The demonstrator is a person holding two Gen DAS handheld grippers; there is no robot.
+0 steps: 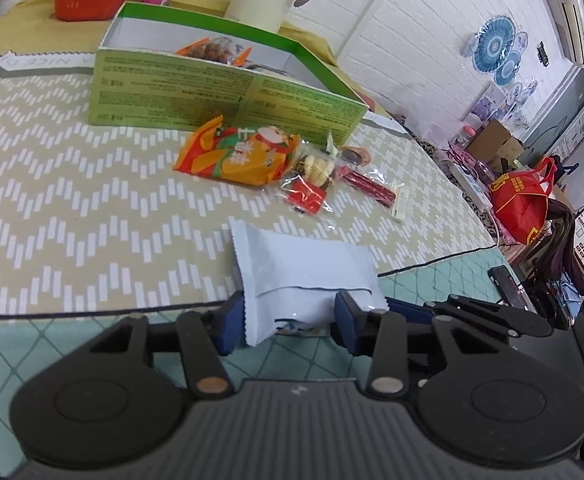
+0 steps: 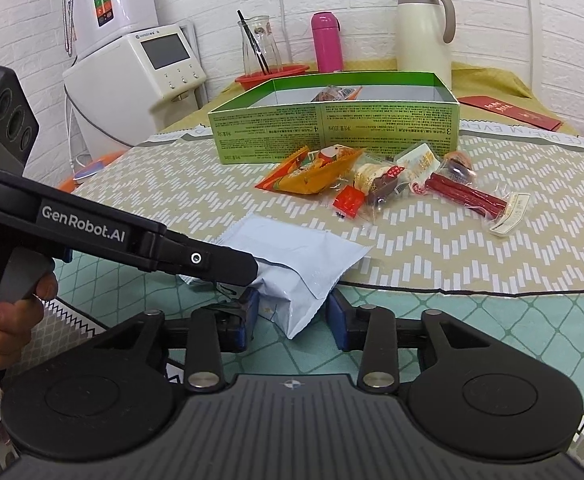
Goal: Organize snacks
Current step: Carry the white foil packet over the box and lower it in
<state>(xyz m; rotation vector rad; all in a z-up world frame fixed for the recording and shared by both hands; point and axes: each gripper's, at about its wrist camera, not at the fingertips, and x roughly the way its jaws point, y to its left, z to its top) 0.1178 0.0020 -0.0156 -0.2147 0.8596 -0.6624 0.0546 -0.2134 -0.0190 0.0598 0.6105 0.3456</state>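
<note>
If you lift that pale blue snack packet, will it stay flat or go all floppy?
Probably floppy: the pale blue packet is thin film, already creased and bent where the left gripper and right gripper sit around it. It looks puffy, so likely light for its size. Its smooth wrapper might slip unless the pads squeeze firmly.

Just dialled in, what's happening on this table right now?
A person is sorting snacks with two handheld grippers. Both the left gripper and the right gripper have the pale blue packet between their fingers at the table's near edge. Several wrapped snacks lie loose before the green box, which already holds some.
</note>
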